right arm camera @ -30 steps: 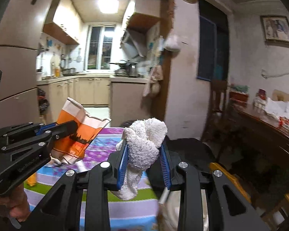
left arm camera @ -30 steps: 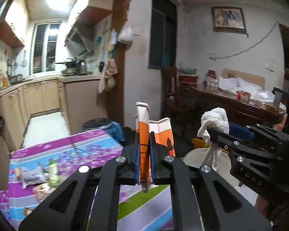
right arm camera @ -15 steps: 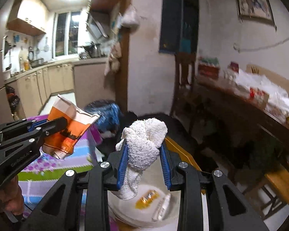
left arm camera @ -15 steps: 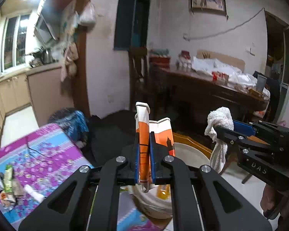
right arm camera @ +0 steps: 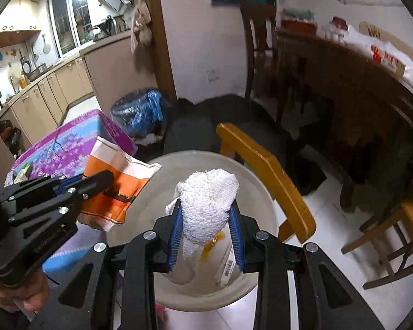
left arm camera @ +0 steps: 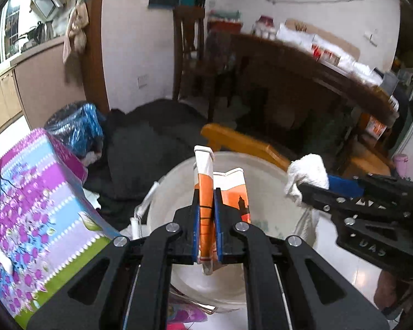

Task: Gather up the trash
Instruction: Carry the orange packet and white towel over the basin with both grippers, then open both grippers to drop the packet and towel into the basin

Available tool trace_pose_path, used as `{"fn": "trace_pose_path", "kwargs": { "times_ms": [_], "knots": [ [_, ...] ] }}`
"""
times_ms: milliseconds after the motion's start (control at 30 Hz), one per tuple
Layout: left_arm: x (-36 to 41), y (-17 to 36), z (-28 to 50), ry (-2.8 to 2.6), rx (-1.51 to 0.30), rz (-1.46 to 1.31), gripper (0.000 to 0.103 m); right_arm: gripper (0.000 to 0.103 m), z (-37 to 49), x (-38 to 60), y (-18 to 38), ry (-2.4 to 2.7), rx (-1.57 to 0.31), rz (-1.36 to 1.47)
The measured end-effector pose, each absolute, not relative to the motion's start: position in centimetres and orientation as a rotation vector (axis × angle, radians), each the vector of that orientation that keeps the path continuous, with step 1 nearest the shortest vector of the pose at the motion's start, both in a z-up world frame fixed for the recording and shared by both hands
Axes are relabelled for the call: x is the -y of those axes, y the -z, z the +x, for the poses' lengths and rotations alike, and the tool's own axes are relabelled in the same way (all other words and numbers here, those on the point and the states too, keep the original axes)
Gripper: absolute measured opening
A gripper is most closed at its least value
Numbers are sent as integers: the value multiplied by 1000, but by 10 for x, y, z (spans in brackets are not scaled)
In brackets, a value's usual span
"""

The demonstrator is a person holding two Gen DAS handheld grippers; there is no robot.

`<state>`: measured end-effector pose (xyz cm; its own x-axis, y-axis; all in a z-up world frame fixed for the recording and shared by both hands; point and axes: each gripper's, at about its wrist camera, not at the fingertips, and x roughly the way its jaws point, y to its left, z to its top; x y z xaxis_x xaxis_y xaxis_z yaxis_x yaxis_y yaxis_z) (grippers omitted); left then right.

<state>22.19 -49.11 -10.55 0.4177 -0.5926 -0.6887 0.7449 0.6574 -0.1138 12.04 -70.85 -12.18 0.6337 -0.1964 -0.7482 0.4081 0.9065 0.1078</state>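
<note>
Both hand-held grippers swung off the surface to above the bin: left pinching orange wrapper, right clamping white cloth wad. Release looks next.

- Left gripper: black angular linkage arms, silver screws, blue pads.
- Right gripper: same black frame, ribbed blue pads, raised lettering on its side.
</note>
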Motion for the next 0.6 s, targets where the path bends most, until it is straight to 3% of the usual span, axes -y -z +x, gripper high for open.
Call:
{"fn": "trace_pose_path", "kwargs": {
  "times_ms": [233, 600],
  "knots": [
    [501, 128, 229, 827, -808, 247, 7, 33, 119, 698, 160, 355, -852, 308],
    [504, 132, 227, 821, -813, 260, 8, 34, 118, 688, 164, 352, -855, 320]
  ]
}}
